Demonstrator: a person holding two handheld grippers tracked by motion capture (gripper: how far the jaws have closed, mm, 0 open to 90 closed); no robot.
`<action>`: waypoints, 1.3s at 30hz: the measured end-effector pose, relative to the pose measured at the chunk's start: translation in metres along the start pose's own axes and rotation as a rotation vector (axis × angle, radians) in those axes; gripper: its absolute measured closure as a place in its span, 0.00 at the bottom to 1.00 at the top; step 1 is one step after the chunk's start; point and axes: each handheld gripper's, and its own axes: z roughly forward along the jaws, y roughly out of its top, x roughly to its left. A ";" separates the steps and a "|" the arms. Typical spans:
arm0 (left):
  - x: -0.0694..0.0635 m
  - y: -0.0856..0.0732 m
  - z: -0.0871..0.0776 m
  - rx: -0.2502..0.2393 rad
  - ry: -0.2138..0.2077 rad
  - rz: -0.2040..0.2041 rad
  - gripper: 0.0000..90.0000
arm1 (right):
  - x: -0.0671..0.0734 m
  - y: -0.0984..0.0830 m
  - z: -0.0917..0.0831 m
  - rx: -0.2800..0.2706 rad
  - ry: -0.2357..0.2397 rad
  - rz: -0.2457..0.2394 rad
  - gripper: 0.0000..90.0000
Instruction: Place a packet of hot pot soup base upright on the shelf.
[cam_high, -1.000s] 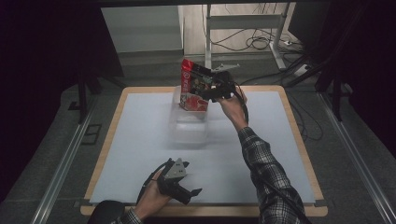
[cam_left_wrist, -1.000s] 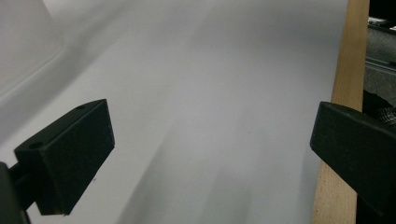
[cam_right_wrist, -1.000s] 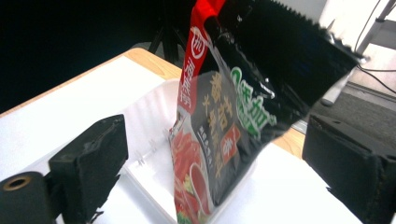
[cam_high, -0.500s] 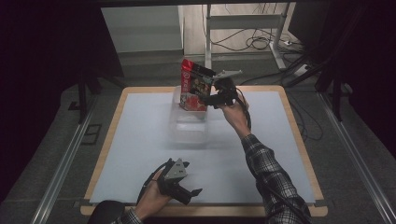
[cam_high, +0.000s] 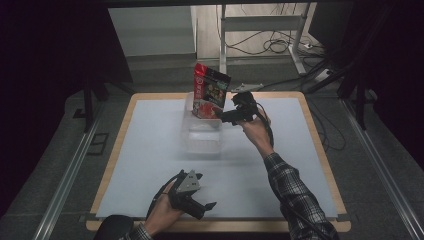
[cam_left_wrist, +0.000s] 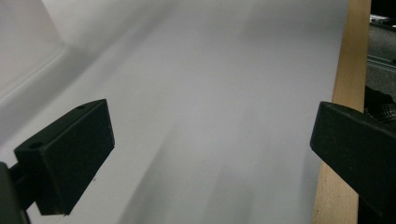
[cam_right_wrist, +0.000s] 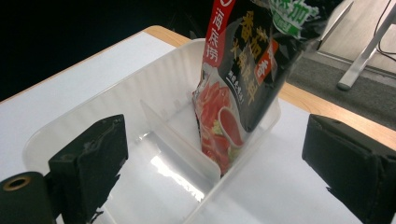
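A red and black food pouch stands upright in the far compartment of a clear plastic bin, leaning on its far wall. In the right gripper view the pouch rises behind a clear divider. My right gripper hovers just right of the bin, apart from the pouch. Its jaws have just been opening, and my right gripper holds nothing between them. Near the table's front edge my left gripper rests open, with bare white table between its pads.
The white table top has a wooden border. A metal stand with cables is on the floor behind the far edge. Dark curtains close in both sides.
My right gripper has drawn back from the pouch's top, lower and toward the near right. The pouch stays standing in the bin. The left hand has not moved.
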 end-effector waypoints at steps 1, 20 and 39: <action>0.000 0.000 0.000 -0.001 0.000 -0.001 0.00 | 0.000 -0.001 -0.002 0.000 0.000 0.001 0.07; 0.002 0.000 -0.002 -0.004 0.007 -0.019 0.00 | 0.013 -0.021 -0.031 0.009 -0.005 -0.023 0.05; 0.001 0.000 0.001 0.007 0.009 -0.010 0.00 | 0.017 -0.055 -0.046 0.008 0.000 -0.052 0.01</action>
